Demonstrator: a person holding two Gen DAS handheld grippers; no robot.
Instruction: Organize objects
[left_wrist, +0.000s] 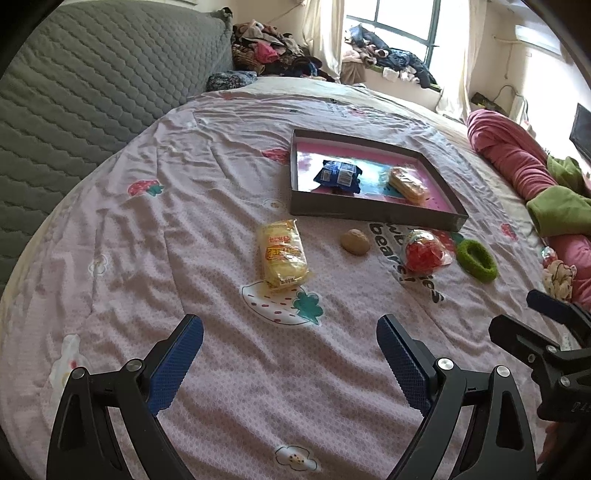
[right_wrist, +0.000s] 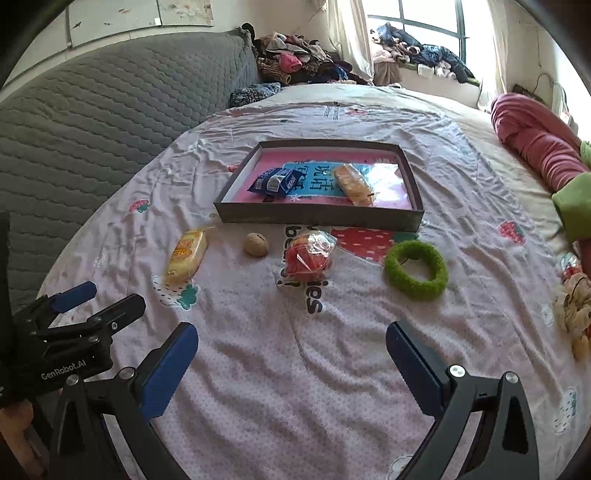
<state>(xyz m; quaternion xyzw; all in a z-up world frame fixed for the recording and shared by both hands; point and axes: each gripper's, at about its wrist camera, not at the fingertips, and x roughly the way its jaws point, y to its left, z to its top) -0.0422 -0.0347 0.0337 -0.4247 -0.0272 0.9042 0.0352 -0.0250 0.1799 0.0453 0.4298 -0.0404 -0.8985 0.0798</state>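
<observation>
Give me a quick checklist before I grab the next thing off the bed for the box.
1. Left gripper open, holding nothing: ok.
2. Right gripper open, holding nothing: ok.
3. Box has free floor between blue packet and bread pack: ok.
4. Yellow snack pack lies clear of neighbours: ok.
5. Green ring unobstructed: ok.
6. Red bag sealed: cannot tell.
</observation>
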